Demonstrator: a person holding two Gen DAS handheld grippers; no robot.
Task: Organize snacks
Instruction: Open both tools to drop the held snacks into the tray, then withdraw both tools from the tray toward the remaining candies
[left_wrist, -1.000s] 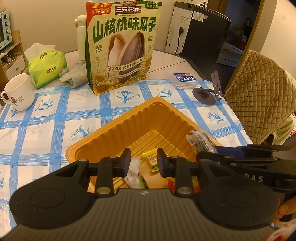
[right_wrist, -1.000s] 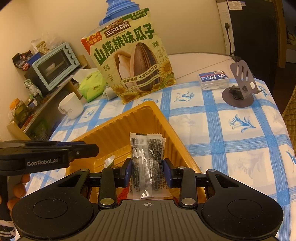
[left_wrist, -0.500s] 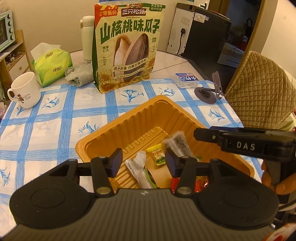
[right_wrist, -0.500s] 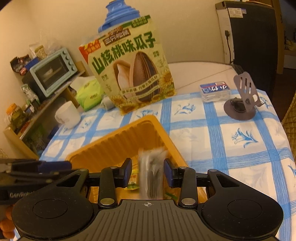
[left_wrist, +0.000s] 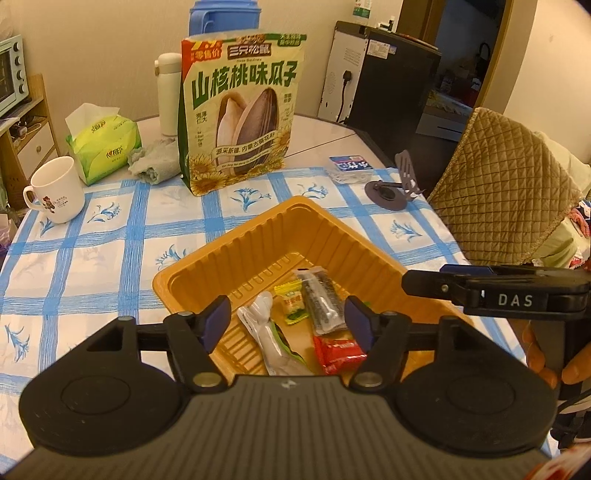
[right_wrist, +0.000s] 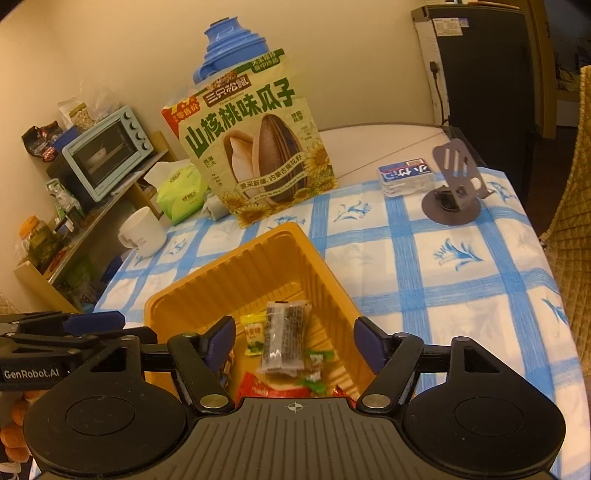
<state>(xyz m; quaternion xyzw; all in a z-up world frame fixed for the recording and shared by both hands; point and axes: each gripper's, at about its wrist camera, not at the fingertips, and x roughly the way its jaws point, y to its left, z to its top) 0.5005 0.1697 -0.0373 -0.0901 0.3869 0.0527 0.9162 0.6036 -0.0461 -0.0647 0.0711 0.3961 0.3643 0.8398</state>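
An orange plastic tray (left_wrist: 258, 240) (right_wrist: 258, 266) sits on the blue-checked tablecloth. Inside lie a dark seaweed snack packet (left_wrist: 322, 301) (right_wrist: 284, 338), a yellow-green candy (left_wrist: 293, 301) (right_wrist: 254, 334), a clear white packet (left_wrist: 266, 332) and a red packet (left_wrist: 340, 352) (right_wrist: 258, 387). My left gripper (left_wrist: 288, 321) is open and empty above the tray's near side. My right gripper (right_wrist: 293, 338) is open and empty over the tray, with the dark packet lying below it. The right gripper's finger also shows in the left wrist view (left_wrist: 495, 291).
A large sunflower-seed bag (left_wrist: 240, 122) (right_wrist: 255, 155) stands behind the tray. A white mug (left_wrist: 55, 190), tissue pack (left_wrist: 105, 147), crumpled cloth (left_wrist: 155, 166), white flask (left_wrist: 168, 96), small blue-white box (left_wrist: 351, 166) and phone stand (left_wrist: 395, 184) lie around. A quilted chair (left_wrist: 506, 192) is at right.
My right gripper opened and let go of the dark snack packet, which dropped into the tray. My left gripper opened wider. Both pulled back and up a little.
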